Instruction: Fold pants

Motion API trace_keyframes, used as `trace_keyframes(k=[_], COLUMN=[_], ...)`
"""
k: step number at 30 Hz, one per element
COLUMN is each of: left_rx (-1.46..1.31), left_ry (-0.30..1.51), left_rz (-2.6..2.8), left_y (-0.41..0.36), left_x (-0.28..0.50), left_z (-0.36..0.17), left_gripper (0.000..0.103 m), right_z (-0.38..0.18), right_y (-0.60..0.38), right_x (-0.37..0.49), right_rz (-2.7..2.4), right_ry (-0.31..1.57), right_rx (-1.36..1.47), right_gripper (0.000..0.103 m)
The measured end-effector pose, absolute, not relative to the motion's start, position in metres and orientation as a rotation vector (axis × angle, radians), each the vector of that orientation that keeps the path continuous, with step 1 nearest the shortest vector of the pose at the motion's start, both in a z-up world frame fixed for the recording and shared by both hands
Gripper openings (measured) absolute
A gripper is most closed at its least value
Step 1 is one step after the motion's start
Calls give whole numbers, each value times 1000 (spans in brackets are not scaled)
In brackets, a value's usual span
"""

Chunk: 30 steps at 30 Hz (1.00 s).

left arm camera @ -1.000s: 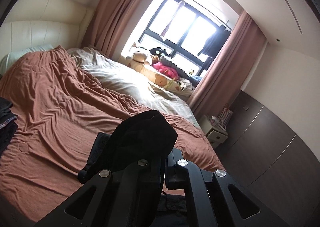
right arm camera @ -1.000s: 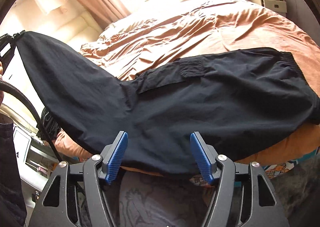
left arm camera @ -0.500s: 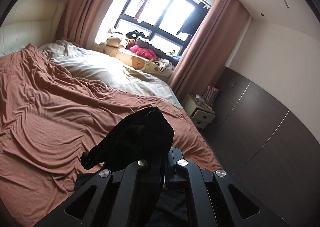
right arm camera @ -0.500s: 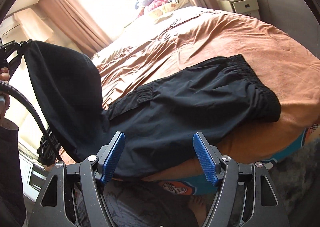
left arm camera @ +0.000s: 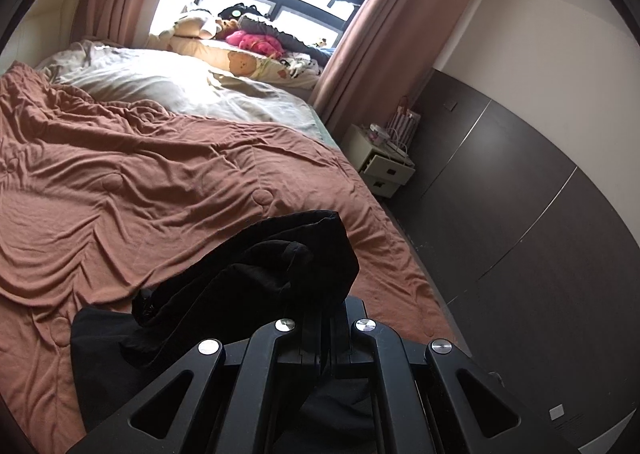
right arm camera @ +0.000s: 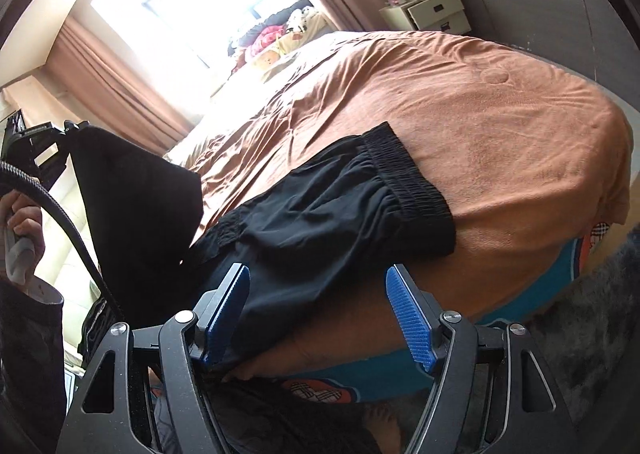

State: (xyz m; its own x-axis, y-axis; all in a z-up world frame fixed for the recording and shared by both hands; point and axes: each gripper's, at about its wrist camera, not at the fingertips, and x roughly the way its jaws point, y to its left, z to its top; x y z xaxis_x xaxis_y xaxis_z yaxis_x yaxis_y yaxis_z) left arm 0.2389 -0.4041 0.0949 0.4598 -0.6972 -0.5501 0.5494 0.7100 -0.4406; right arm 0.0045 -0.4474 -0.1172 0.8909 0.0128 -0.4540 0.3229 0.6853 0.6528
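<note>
The black pants [right arm camera: 320, 214] lay at the bed's [right arm camera: 500, 126] near edge, elastic waistband flat; the left claw [left arm camera: 320, 318] pinched the lifted leg end, the right claw [right arm camera: 320, 314] was spread.

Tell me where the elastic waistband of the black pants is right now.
In the right wrist view the black pants' elastic waistband lies flat on the orange-brown bedspread, near the bed's front edge, right of centre and beyond the open right gripper.

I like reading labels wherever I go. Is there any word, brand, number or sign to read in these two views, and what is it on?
No text can be read in either view.
Striped bag on the bedside cabinet: a pattern only, no lettering legible.
Printed sheet under the orange blanket: a pattern only, no words.
Black pants: no label showing.
</note>
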Motion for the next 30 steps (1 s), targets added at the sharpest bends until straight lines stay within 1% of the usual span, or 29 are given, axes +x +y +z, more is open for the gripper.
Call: trace_keyframes(k=[12,18,19,21,23,25,26,30], left_rx=[-134,-102,-78,-32,-9,0,6,11], left_ry=[931,999,1017,1055,1073,1026,997,962], left_rz=[-903,-976,-986,-1007,-1044,-1043,-1038,-1002], left_y=[-495,-530,-535,-543,-543,-532,-526,-495], left_x=[191,169,165,158,151,146,144,151], left_z=[24,-3,-7,-14,-16,-10,-6,4], left_gripper=[2,3,6,23,69,87,92,93], right_z=[-127,-129,-129,-129,-128,-127,-126,-122], right_y=[-486,-494,-495,-498,-499,-501,-500,-500], right_x=[-6,-10,-12,-13,-15,-15,-14,-9], right_rz=[-224,-232,-233,-233,-233,-231,-229,-216], right_ry=[456,460,459,458,457,456,457,455], right_rx=[828,841,843,850,854,848,844,833], right_gripper=[70,70,70,70,70,70,70,70])
